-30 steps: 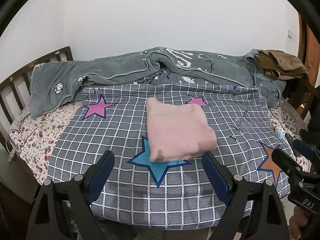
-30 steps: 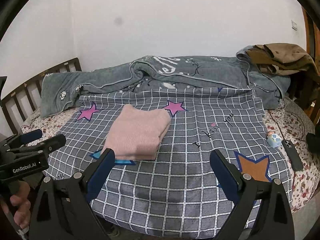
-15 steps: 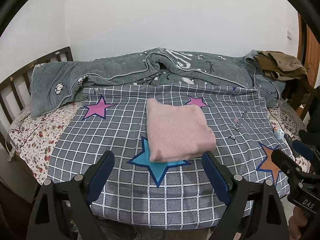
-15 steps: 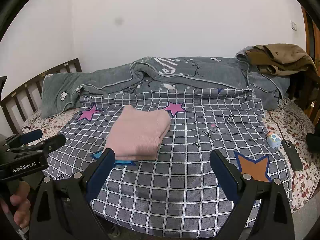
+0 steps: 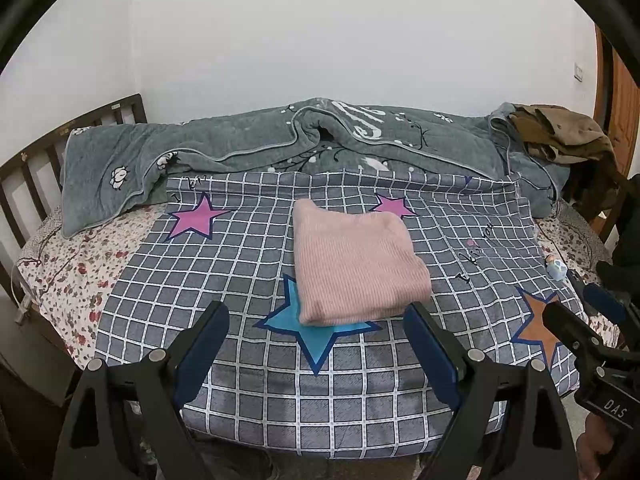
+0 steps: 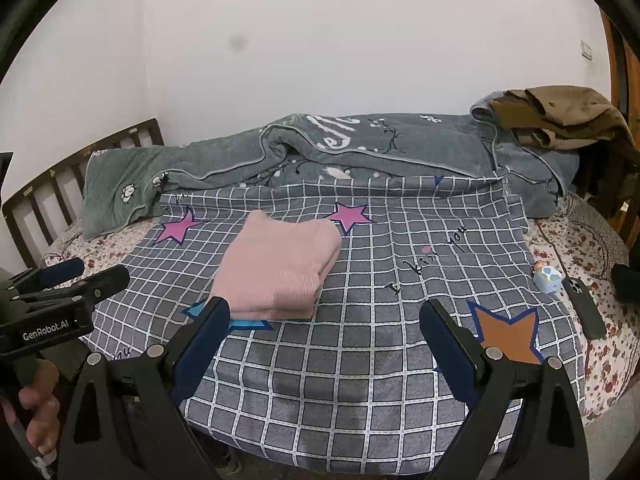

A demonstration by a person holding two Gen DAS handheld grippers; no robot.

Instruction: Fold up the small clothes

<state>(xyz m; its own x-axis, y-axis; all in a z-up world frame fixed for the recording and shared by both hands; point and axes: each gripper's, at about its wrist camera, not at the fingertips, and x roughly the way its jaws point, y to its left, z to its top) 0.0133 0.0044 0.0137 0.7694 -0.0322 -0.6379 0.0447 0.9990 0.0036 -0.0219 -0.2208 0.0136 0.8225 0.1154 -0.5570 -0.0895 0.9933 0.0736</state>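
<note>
A pink sweater (image 5: 356, 268) lies folded into a neat, thick rectangle on a grey checked sheet (image 5: 240, 376) that is spread over the bed. Its near edge covers one arm of a blue star (image 5: 316, 334) printed on the sheet, and its far right corner sits just beside a small pink star (image 5: 394, 206). From the right wrist view the sweater (image 6: 280, 268) shows its stacked layers along the near side, with the fold rounded at the far right corner.

A larger pink star (image 5: 198, 218) is printed to the far left of the sweater, and an orange star (image 6: 508, 334) to its near right. Beyond the sweater a grey blanket (image 5: 280, 144) lies bunched along the wall side of the bed, with brown clothes (image 5: 560, 132) heaped at the blanket's right end. Left of the sweater, past the sheet's edge, a flowered bedsheet (image 5: 68, 272) shows, and a dark wooden headboard (image 5: 36, 160) stands behind it. To the right of the sweater, off the checked sheet, a small blue toy (image 6: 548, 276) lies next to a dark phone (image 6: 584, 308).

The left tool (image 5: 316, 344) hovers over the near edge of the bed in front of the sweater, its two blue-padded fingers (image 5: 204, 348) spread wide with nothing between them. The right tool (image 6: 324, 344) hangs to the near right of the sweater, spread just as wide and also holding nothing. Neither tool touches the sweater.
</note>
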